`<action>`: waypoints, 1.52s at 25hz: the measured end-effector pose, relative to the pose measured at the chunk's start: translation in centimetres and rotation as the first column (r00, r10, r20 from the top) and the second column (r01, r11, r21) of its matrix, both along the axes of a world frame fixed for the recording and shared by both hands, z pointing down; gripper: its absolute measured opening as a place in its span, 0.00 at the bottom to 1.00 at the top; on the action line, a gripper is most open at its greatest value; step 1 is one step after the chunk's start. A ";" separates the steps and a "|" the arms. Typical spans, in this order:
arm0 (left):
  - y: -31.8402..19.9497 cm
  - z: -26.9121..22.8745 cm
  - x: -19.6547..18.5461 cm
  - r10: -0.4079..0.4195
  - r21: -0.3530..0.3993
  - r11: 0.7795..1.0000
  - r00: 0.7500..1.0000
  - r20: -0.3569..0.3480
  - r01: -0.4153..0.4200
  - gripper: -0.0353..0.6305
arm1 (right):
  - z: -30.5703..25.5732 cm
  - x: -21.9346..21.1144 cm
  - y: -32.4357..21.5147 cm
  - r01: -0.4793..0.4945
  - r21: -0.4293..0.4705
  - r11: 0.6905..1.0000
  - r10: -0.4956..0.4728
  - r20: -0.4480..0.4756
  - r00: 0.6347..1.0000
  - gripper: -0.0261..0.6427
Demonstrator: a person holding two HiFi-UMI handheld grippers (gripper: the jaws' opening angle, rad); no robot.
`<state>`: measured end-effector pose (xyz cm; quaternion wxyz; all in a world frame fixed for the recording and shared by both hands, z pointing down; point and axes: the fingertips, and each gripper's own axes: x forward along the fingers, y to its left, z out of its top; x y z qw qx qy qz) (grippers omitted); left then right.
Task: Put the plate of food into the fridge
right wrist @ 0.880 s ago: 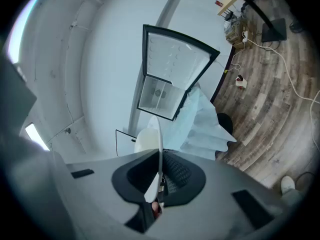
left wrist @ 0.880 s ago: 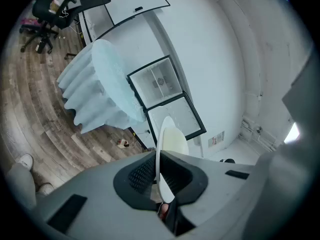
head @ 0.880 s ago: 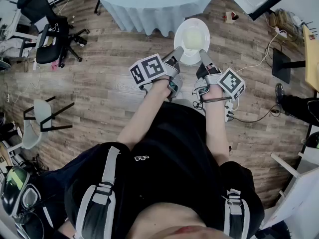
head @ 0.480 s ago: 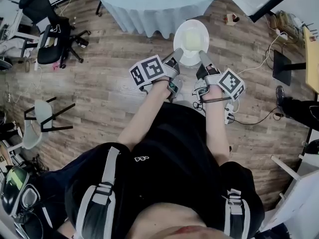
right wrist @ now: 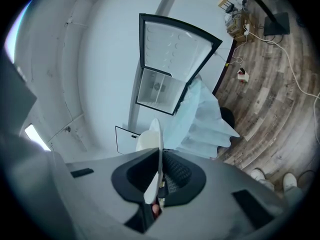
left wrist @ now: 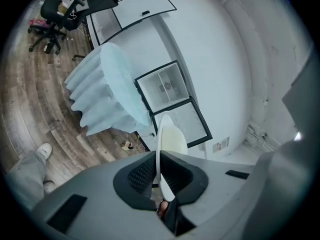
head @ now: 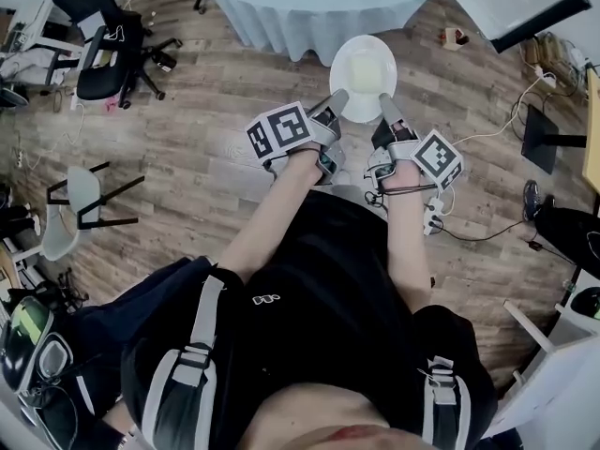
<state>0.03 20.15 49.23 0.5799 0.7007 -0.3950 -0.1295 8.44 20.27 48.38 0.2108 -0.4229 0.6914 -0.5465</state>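
Plate of food (head: 361, 68) held over the floor, its rim pinched on opposite sides by the nearly closed left gripper (head: 335, 98) and right gripper (head: 385, 103). The fridge (left wrist: 164, 88) stands ahead; approach and placement remain.

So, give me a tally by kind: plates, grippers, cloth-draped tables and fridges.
Plates: 1, the plate with pale food on it
Grippers: 2, the left gripper and the right gripper, jaws of each shut on the plate's rim
Draped tables: 1, the draped table
Fridges: 1, the fridge, door open
Total: 5
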 end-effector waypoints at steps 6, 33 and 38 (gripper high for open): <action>-2.6 -0.3 -0.6 0.025 -0.003 1.000 1.000 -0.017 -0.025 0.09 | -0.1 -0.6 -2.3 -0.018 -0.018 1.000 0.018 0.007 1.000 0.08; -24.4 -5.1 -8.2 0.073 0.062 0.996 0.997 -0.032 -0.071 0.09 | -4.8 -8.3 -23.5 -0.065 0.074 0.995 0.066 -0.008 0.998 0.08; -26.1 -4.6 -8.4 0.088 0.039 0.996 0.994 -0.063 -0.086 0.09 | -4.8 -8.6 -25.3 -0.080 0.059 0.995 0.081 -0.019 0.997 0.08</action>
